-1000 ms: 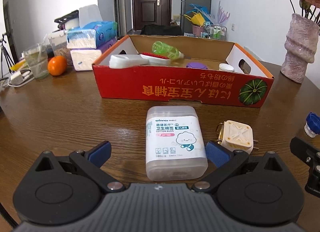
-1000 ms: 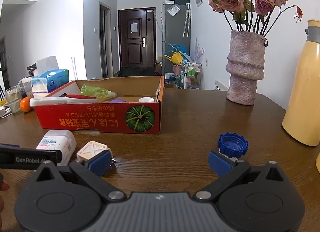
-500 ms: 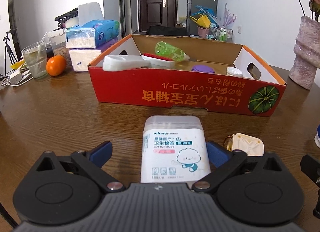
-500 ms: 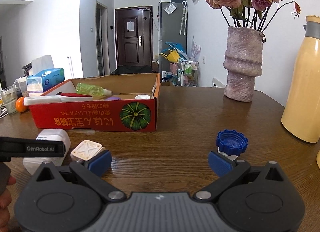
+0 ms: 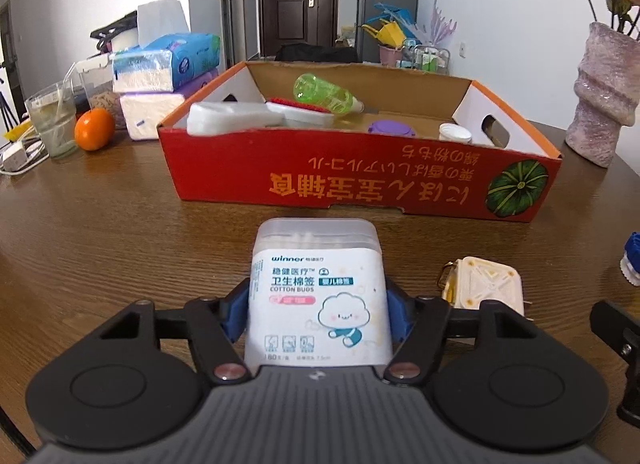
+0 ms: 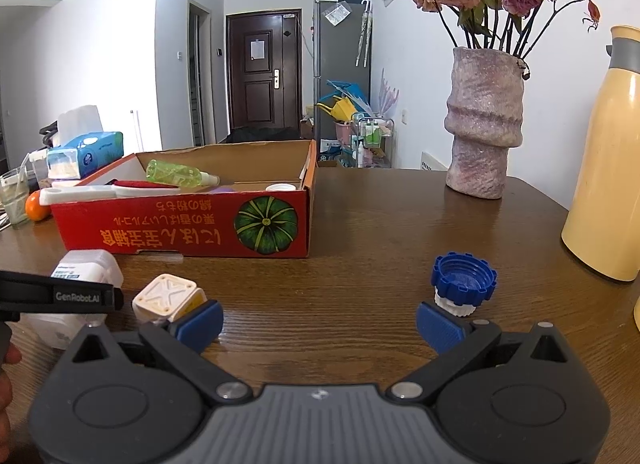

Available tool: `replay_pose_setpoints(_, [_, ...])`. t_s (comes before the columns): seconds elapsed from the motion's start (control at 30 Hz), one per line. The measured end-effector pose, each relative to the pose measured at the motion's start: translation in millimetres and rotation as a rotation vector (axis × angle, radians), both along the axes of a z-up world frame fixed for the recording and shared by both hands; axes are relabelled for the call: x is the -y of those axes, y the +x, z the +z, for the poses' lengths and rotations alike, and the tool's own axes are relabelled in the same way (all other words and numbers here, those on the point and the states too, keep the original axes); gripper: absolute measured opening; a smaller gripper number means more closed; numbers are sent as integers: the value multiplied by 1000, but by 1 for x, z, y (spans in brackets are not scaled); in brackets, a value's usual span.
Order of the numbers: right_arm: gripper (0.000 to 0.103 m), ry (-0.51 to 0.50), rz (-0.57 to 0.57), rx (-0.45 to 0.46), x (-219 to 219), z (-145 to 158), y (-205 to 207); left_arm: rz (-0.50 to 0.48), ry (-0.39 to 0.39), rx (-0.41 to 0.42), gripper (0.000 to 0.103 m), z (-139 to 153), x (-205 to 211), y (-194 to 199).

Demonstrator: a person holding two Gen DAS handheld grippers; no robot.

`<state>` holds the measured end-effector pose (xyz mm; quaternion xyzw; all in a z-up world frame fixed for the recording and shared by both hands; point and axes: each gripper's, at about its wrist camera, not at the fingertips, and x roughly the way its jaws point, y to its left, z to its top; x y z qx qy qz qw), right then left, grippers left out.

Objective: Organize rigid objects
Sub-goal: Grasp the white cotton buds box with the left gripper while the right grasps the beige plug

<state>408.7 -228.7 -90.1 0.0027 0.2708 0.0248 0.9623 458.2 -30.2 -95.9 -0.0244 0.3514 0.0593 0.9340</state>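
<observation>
Two grippers: the left gripper point(image 5: 318, 314) pinches the cotton bud box point(image 5: 318, 296) by its sides; the right gripper point(image 6: 320, 322) is spread, holding nothing.
Box position: lower centre of the left view, long axis pointing up-frame.
Key relation: the red carton point(image 5: 360, 179) lies straight ahead, upper centre.
Nearer hand: left.
Likely next: lift over the near wall.

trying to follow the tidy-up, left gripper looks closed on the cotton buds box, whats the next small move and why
Probably lift the cotton buds box straight up. The left gripper has its blue pads against both sides of the box, which seems to sit on the table in front of the red cardboard box. That box's near wall stands in the way, so it needs height before going forward.
</observation>
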Motion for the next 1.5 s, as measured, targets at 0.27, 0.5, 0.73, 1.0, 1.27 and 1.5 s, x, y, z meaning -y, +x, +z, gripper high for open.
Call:
replay_pose_setpoints(0.27, [103, 22, -3, 23, 0, 1, -3, -13, -7, 69, 67, 19, -4, -15])
replay_pose_setpoints(0.5, [103, 48, 11, 35, -10, 2, -7, -9, -8, 118, 67, 31, -17, -27])
replay_pose_setpoints(0.73, [103, 46, 39, 25, -35, -1, -7, 0, -10, 164, 67, 43, -34, -37])
replay_pose_setpoints(1.0, [103, 34, 69, -26, -74, -7, 4, 23, -17, 184, 67, 49, -56, -40])
replay_pose_setpoints(1.27, [103, 55, 35, -83, -97, -13, 23, 46, -22, 189, 67, 50, -72, -40])
replay_pose_setpoints(1.5, [86, 50, 8, -120, -110, -18, 40, 54, -21, 190, 67, 50, -77, -40])
